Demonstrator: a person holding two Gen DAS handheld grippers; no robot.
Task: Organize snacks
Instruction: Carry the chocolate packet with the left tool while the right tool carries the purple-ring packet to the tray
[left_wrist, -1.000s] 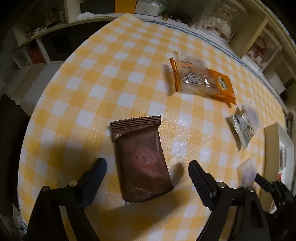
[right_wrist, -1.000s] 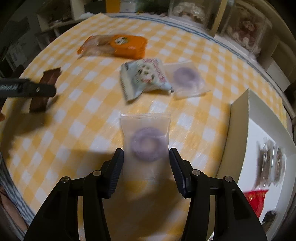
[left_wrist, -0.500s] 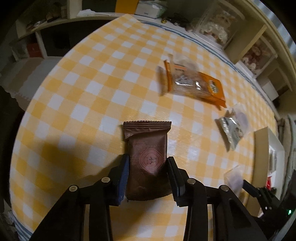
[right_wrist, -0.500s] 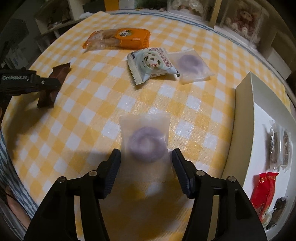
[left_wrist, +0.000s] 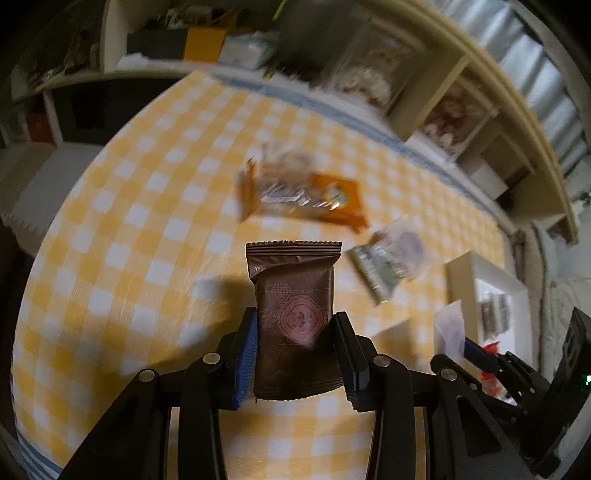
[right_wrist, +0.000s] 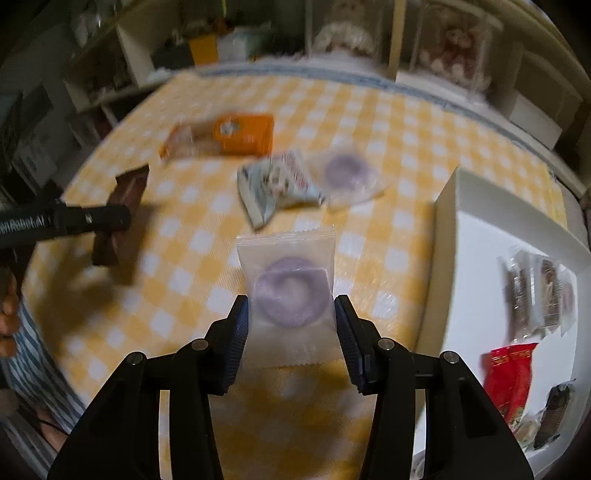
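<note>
Left wrist view shows my left gripper (left_wrist: 296, 356) now clamped on the brown snack packet (left_wrist: 295, 317), where a second ago the jaws stood wide on either side of it as it lay on the checked tablecloth (left_wrist: 122, 236); it has since come up off the cloth. My right gripper (right_wrist: 291, 334) has just been closing on the clear packet with the purple ring (right_wrist: 290, 291), which sits pinched between the pads, also off the cloth. Both pickups look done, so I judge the carry to the white box (right_wrist: 469, 236), just right of the clear packet, comes next. Print on the brown packet is too small to read. My left gripper's arm, seen from the right wrist, bears partly legible white lettering.
</note>
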